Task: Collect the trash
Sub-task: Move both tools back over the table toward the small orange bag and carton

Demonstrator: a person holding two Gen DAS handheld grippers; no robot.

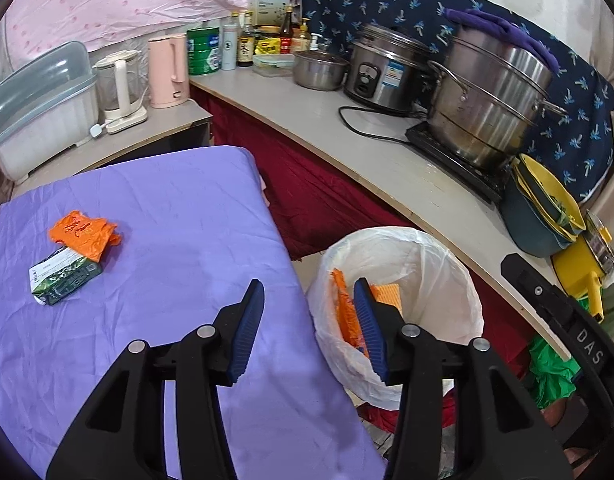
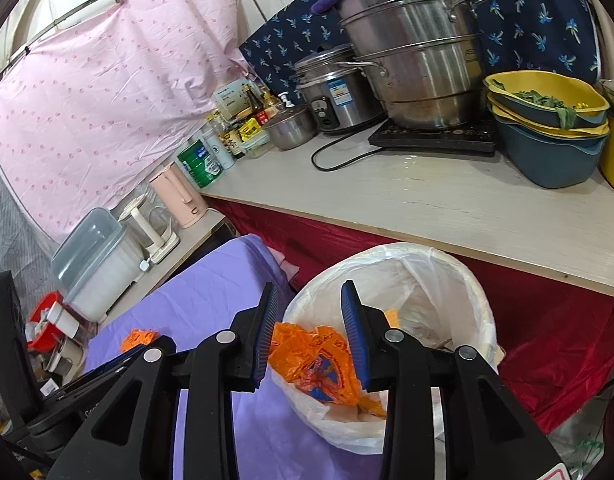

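Your right gripper [image 2: 307, 328] hangs wide over the bin [image 2: 483, 304], an orange wrapper [image 2: 311, 360] loose below; left gripper [image 1: 309, 328] wide, empty. Next, reach for 2 pieces on the purple cloth [image 1: 179, 208]: orange wrapper [image 1: 83, 234], green carton [image 1: 65, 278]

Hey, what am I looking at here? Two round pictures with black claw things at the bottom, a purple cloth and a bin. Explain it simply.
The claws are two hand-held grippers; a person carries one in each hand, and each has a wide-angle camera looking along its fingers. One picture is from the left gripper, the other from the right gripper. Both are open and hold nothing. The purple-covered table carries a crumpled orange wrapper partly overlapping a green carton. Beside it stands a trash bin lined with a white bag, with an orange wrapper in the bin, which shows between the right gripper's fingers.
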